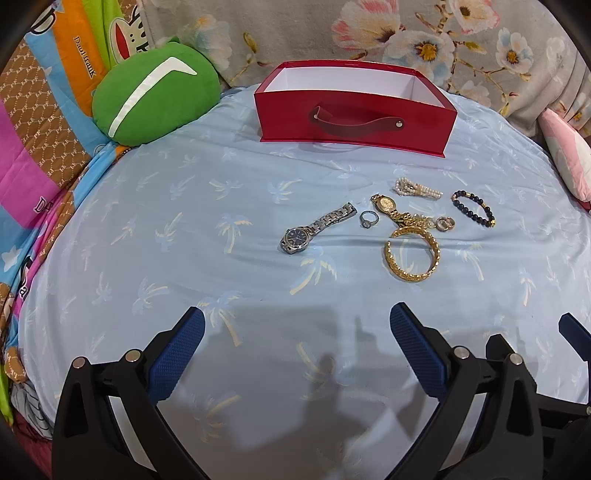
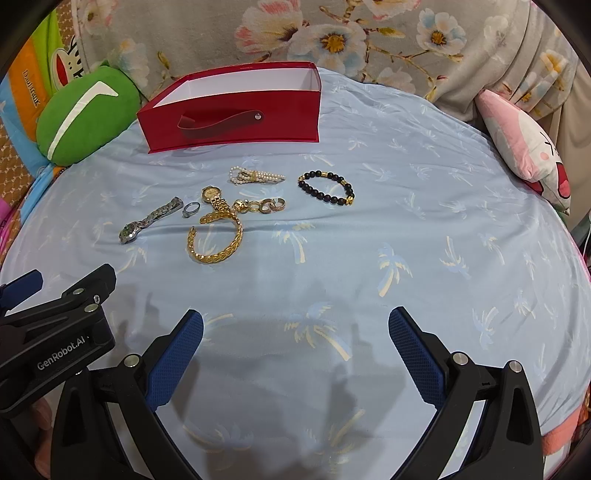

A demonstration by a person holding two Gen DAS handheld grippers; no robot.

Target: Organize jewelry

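Note:
An open red box [image 1: 354, 122] [image 2: 236, 118] with a white inside stands at the back of the light blue sheet. In front of it lie a silver watch [image 1: 314, 230] [image 2: 149, 221], a silver ring [image 1: 368, 218] [image 2: 192, 209], a gold watch [image 1: 388, 205] [image 2: 216, 197], a gold bangle [image 1: 412, 254] [image 2: 216, 240], small gold rings [image 1: 445, 223] [image 2: 269, 206], a pearl piece [image 1: 415, 187] [image 2: 255, 175] and a dark bead bracelet [image 1: 474, 206] [image 2: 328, 186]. My left gripper [image 1: 297, 325] and right gripper [image 2: 295, 325] are open and empty, well short of the jewelry.
A green cushion [image 1: 155, 99] [image 2: 85, 114] lies left of the box. A pink plush pillow [image 2: 524, 147] [image 1: 569, 162] lies at the right edge. Floral fabric [image 1: 369, 33] hangs behind. Colourful bedding [image 1: 44, 129] is on the left. The left gripper's body [image 2: 55, 325] shows beside my right gripper.

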